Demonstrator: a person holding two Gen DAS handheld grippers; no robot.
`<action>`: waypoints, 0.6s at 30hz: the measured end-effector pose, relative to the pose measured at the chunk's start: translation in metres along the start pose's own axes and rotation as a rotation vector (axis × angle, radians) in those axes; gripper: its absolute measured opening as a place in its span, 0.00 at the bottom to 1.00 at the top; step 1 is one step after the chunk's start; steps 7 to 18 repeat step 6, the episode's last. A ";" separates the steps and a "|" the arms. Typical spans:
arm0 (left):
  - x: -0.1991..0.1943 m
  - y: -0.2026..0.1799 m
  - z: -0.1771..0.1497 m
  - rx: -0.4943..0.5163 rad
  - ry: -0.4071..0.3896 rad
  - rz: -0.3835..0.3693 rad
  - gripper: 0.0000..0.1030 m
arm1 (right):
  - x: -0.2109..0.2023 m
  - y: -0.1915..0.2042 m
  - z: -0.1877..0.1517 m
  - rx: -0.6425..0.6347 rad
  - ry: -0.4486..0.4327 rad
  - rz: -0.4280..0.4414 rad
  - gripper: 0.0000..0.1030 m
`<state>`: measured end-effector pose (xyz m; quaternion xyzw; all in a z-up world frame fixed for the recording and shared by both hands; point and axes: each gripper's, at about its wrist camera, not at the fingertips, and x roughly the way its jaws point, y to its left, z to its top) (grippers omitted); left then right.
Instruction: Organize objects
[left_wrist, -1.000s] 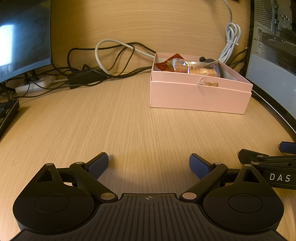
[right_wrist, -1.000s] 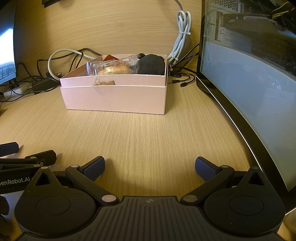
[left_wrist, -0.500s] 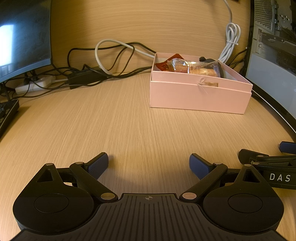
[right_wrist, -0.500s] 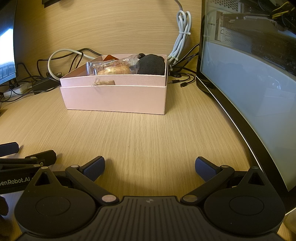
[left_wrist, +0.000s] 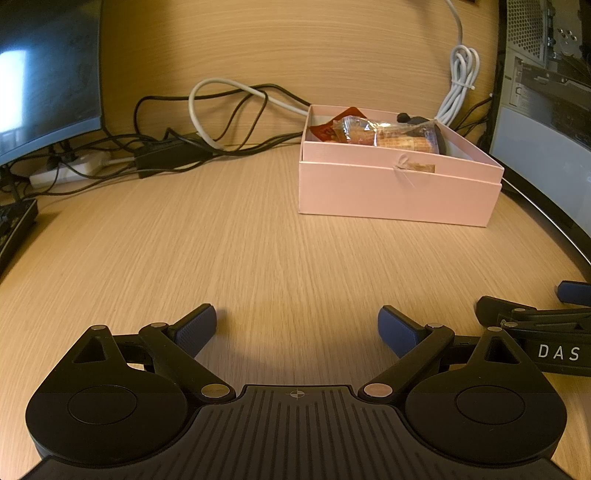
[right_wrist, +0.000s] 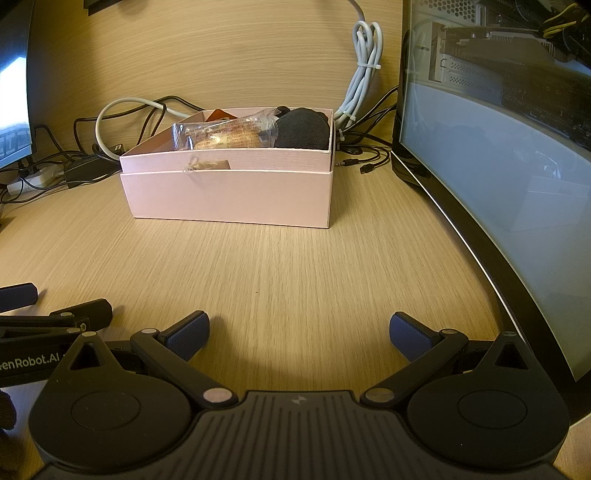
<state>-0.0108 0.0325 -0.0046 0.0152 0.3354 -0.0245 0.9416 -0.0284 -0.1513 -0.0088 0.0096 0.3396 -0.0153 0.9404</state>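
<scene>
Pink rectangular cardboard box (right_wrist: 229, 195) on grained wooden desk (right_wrist: 295, 266)

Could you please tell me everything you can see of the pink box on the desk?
The pink box is rectangular, matte, apparently cardboard, open-topped, its tray seemingly nested in a slightly wider base. It sits flat on the wooden desk, near cables. Inside lie a clear-wrapped snack, a red packet and a dark round object.
</scene>
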 end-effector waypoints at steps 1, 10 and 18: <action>0.000 0.000 0.000 0.001 0.000 -0.001 0.95 | 0.000 0.000 0.000 0.000 0.000 0.000 1.00; 0.001 -0.002 0.000 0.008 0.000 -0.013 0.95 | 0.000 0.000 0.000 0.000 0.000 0.000 1.00; 0.001 -0.002 0.000 0.008 0.000 -0.013 0.95 | 0.000 0.000 0.000 0.000 0.000 0.000 1.00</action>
